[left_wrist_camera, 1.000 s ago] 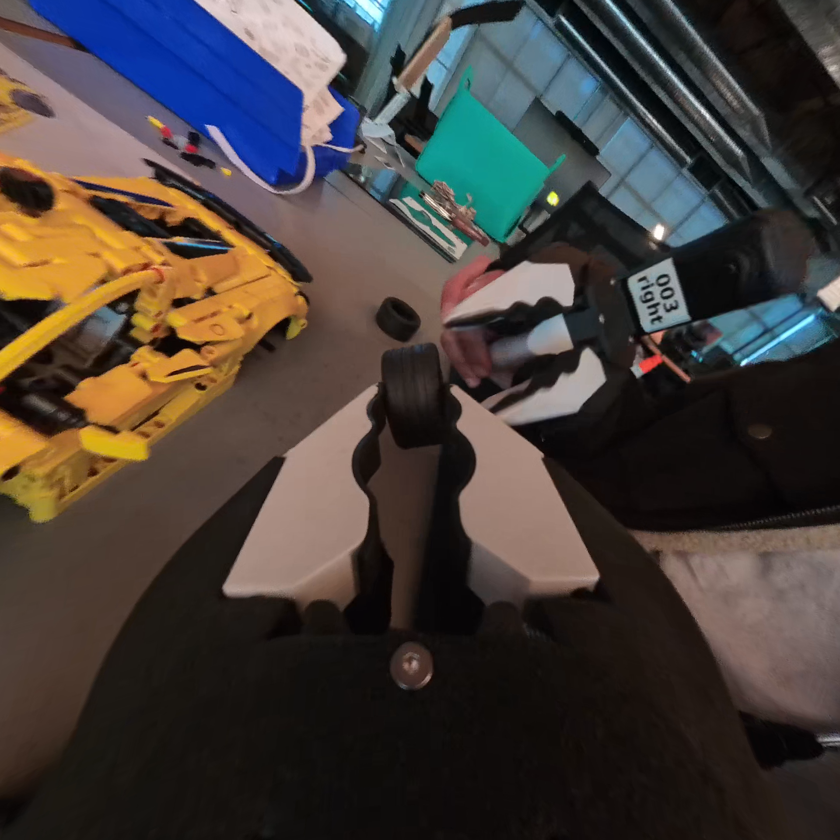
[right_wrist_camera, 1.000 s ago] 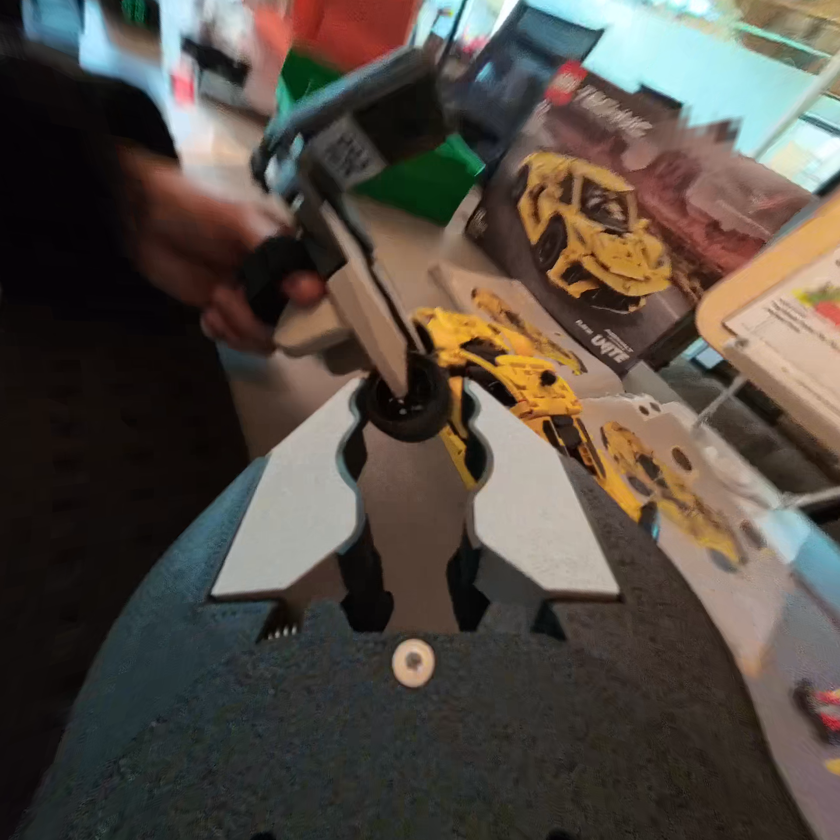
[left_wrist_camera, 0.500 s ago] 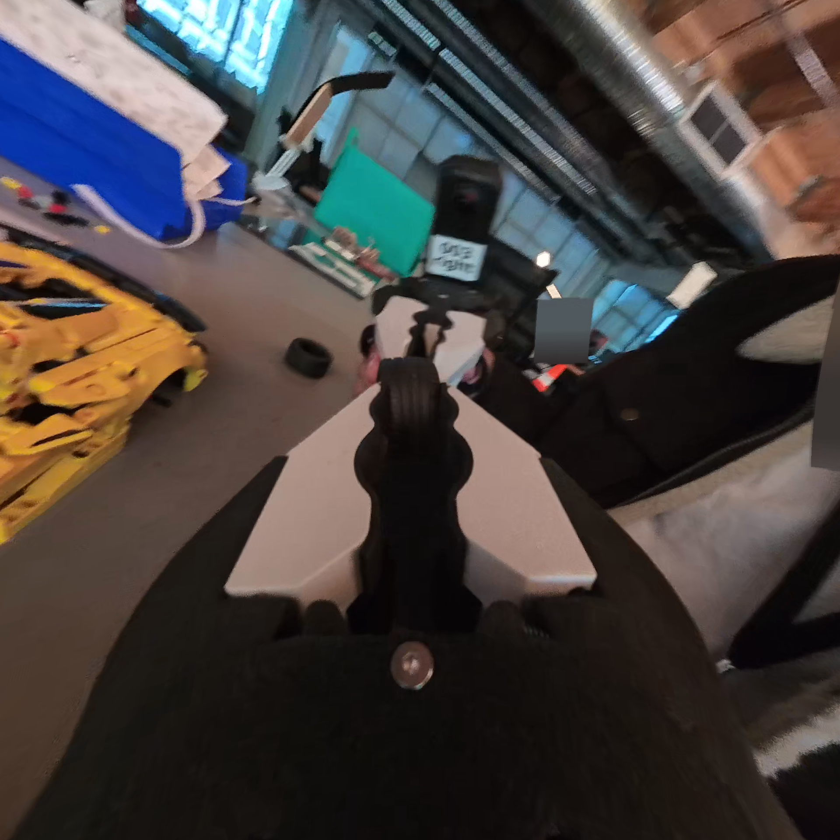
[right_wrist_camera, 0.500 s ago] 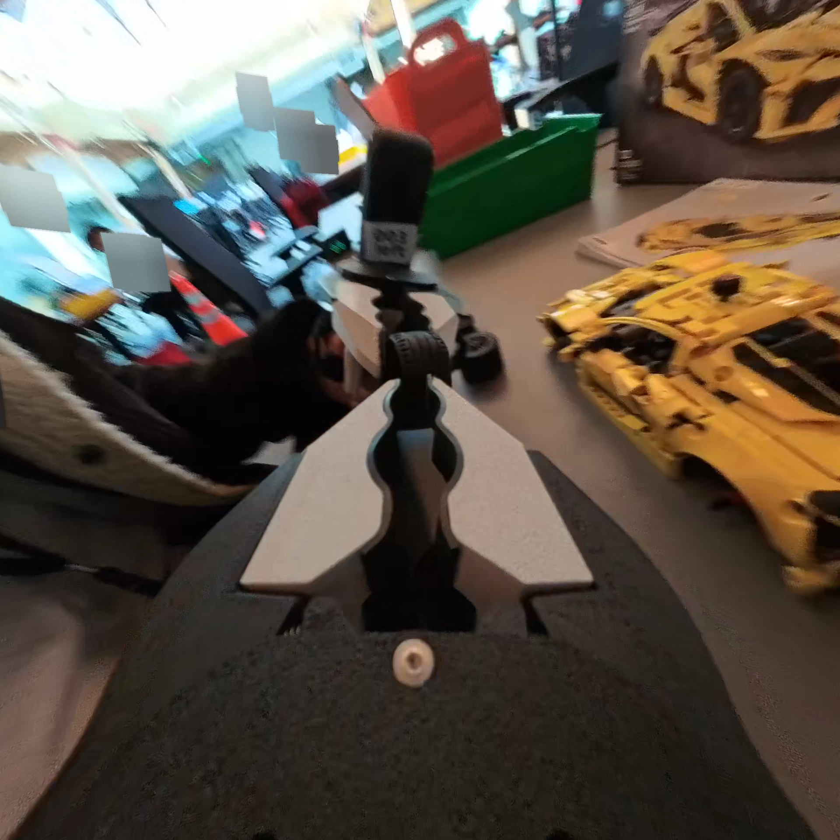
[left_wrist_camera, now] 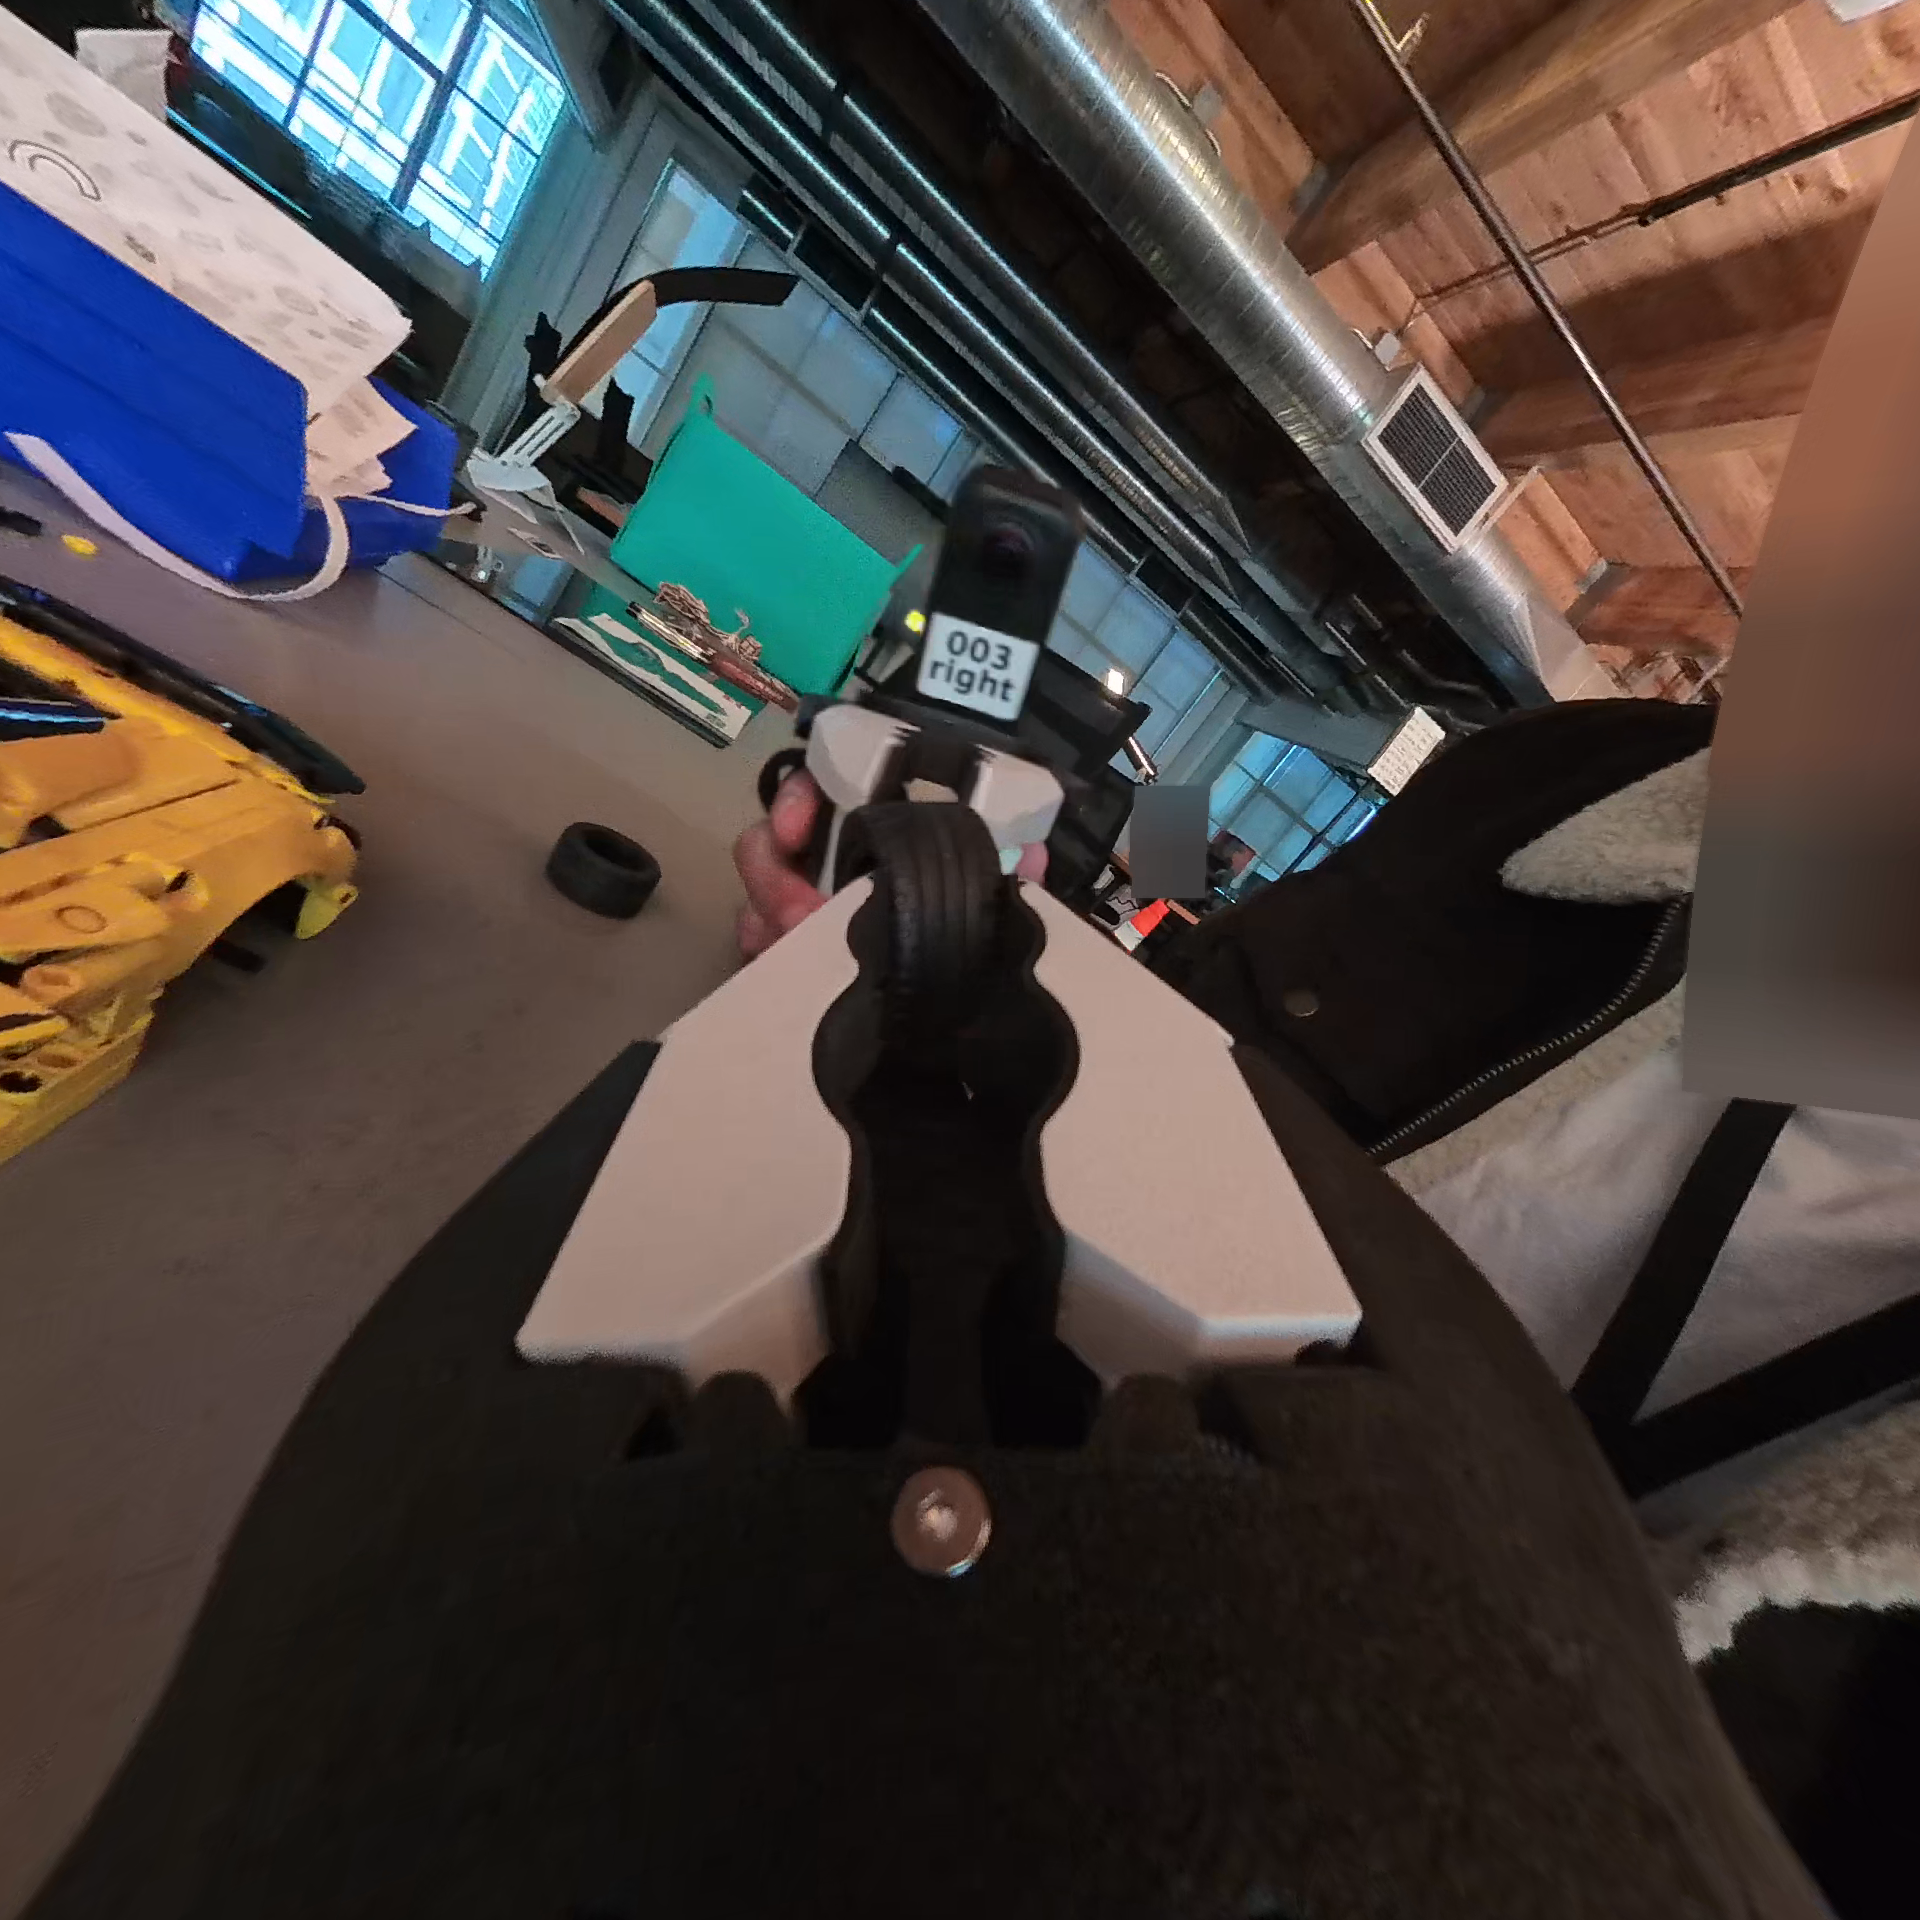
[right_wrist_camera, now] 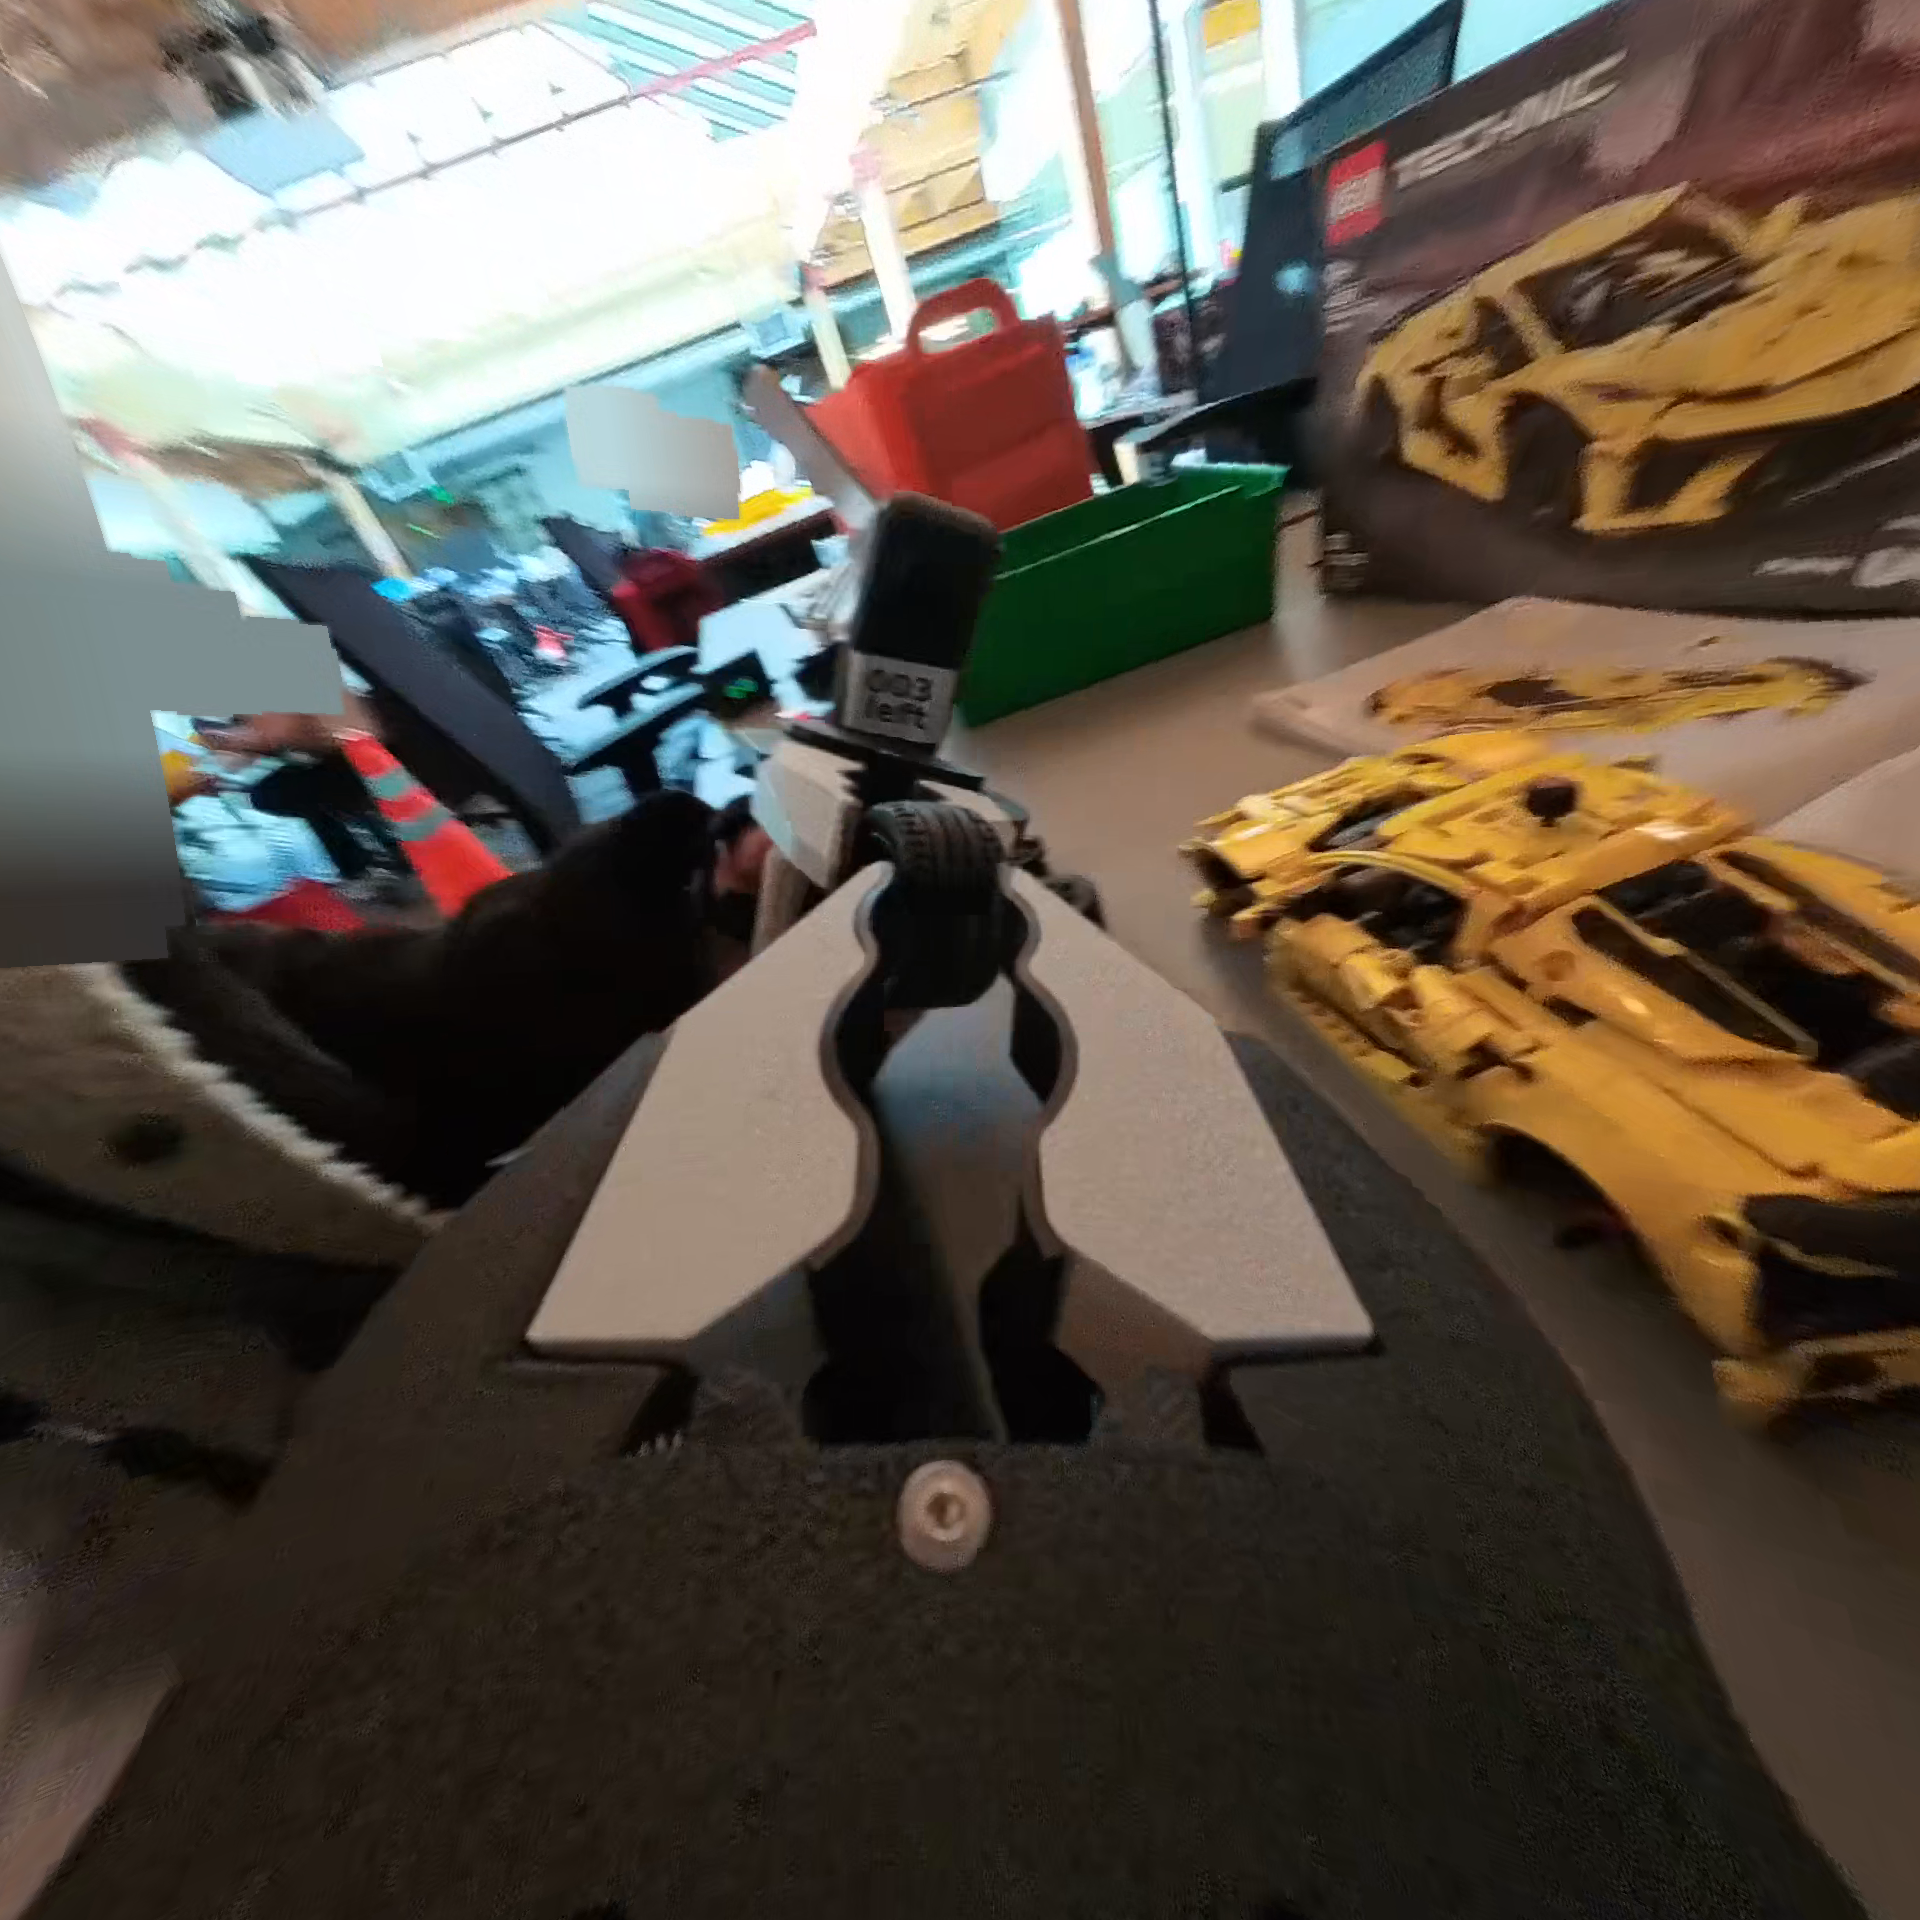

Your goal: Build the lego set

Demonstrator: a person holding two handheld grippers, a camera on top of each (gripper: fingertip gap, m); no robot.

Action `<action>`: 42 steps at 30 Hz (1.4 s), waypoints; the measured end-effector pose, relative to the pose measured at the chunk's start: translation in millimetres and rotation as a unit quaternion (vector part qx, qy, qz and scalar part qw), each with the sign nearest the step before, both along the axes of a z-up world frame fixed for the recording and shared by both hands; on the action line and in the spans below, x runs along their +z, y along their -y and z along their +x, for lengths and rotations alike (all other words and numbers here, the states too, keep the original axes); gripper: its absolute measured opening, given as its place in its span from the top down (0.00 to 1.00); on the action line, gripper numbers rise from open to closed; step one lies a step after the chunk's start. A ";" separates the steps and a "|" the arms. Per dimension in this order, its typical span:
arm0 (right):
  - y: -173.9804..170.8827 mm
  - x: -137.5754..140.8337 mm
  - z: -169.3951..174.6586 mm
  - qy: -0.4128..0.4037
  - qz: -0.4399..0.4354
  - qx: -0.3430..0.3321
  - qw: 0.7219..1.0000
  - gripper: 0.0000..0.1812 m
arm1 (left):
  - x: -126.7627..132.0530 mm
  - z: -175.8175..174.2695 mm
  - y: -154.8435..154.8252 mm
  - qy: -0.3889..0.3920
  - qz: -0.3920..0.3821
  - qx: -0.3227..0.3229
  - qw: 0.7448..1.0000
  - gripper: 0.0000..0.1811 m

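Observation:
A black tyre (left_wrist_camera: 940, 894) sits between the fingertips of my left gripper (left_wrist_camera: 940, 925), which is shut on it. My right gripper (right_wrist_camera: 935, 904) faces the left one nose to nose and is shut on the same tyre (right_wrist_camera: 935, 862), held above the table. The right gripper shows just beyond the tyre in the left wrist view (left_wrist_camera: 925, 769), the left gripper likewise in the right wrist view (right_wrist_camera: 883, 810). The yellow lego car (left_wrist_camera: 125, 831) (right_wrist_camera: 1558, 987) stands on the grey table (left_wrist_camera: 468, 748), with no wheel showing in its near wheel arch.
A loose black tyre (left_wrist_camera: 603, 868) lies on the table near the car. A blue bin (left_wrist_camera: 156, 416), a green bin (right_wrist_camera: 1122, 613), the set's box (right_wrist_camera: 1610, 364) and a booklet (right_wrist_camera: 1558, 675) stand around. A person's dark jacket (left_wrist_camera: 1403, 987) is close beside the grippers. The tips of both grippers are at nearly the same place.
A second ago my right gripper was open around the tyre held by the left; it has shut on it. Both grippers swung to face each other head on.

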State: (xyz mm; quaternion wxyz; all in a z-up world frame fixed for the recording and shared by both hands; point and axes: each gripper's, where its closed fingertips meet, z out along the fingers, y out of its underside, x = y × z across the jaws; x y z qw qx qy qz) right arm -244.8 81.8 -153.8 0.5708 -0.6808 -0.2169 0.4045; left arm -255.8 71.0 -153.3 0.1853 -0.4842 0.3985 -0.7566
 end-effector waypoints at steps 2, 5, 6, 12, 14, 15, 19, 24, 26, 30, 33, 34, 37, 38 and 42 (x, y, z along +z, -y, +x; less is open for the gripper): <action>-5.2 -11.3 -1.0 0.015 -0.011 -0.011 1.000 0.80 | -0.1 -0.2 0.3 0.000 -0.002 -0.002 1.000 0.88; 3.5 -16.5 -14.5 -0.028 -0.078 0.067 0.994 0.81 | 2.2 -1.6 6.7 0.006 0.003 -0.017 1.000 0.88; 8.8 -14.3 -17.0 -0.033 -0.088 0.088 0.992 0.87 | 1.7 -1.4 7.1 0.006 0.005 -0.017 1.000 0.88; 20.9 -0.2 -18.0 -0.090 -0.120 0.135 0.979 0.89 | 9.0 -5.3 19.1 0.030 0.031 -0.041 0.998 0.88; 24.8 2.8 -19.2 -0.106 -0.130 0.153 0.974 0.89 | 11.1 -6.7 22.8 0.038 0.037 -0.047 0.997 0.88; 26.3 4.8 -19.6 -0.115 -0.136 0.160 0.971 0.89 | 12.1 -7.4 24.5 0.042 0.040 -0.050 0.997 0.88; 31.5 9.6 -20.6 -0.150 -0.162 0.191 0.956 0.89 | 14.9 -9.3 28.7 0.052 0.045 -0.062 0.996 0.88; 31.9 7.7 -19.2 -0.182 -0.207 0.217 0.937 0.89 | 13.0 -8.8 29.3 0.045 0.041 -0.066 0.996 0.88; 26.9 10.3 -17.6 -0.207 -0.219 0.210 0.930 0.89 | 13.9 -7.6 25.0 0.044 0.023 -0.058 0.997 0.88; 18.1 10.2 -14.5 -0.183 -0.159 0.163 0.956 0.88 | 11.9 -7.6 17.2 0.035 -0.007 -0.049 0.998 0.88; 12.8 8.9 -6.6 -0.179 -0.149 0.140 0.962 0.86 | 10.6 -7.0 13.2 0.030 -0.015 -0.043 0.998 0.88; 11.2 7.4 -5.2 -0.174 -0.146 0.134 0.965 0.85 | 11.0 -7.1 12.3 0.031 -0.021 -0.045 0.998 0.88; 12.4 3.7 -10.4 -0.158 -0.145 0.138 0.967 0.84 | 10.5 -6.8 12.8 0.029 -0.021 -0.046 0.998 0.88; 13.3 3.5 -12.5 -0.155 -0.142 0.140 0.968 0.84 | 10.5 -6.8 13.1 0.029 -0.022 -0.047 0.998 0.88; 15.9 3.4 -12.1 -0.149 -0.157 0.147 0.965 0.88 | 8.2 -4.5 13.4 0.023 -0.022 -0.046 0.998 0.88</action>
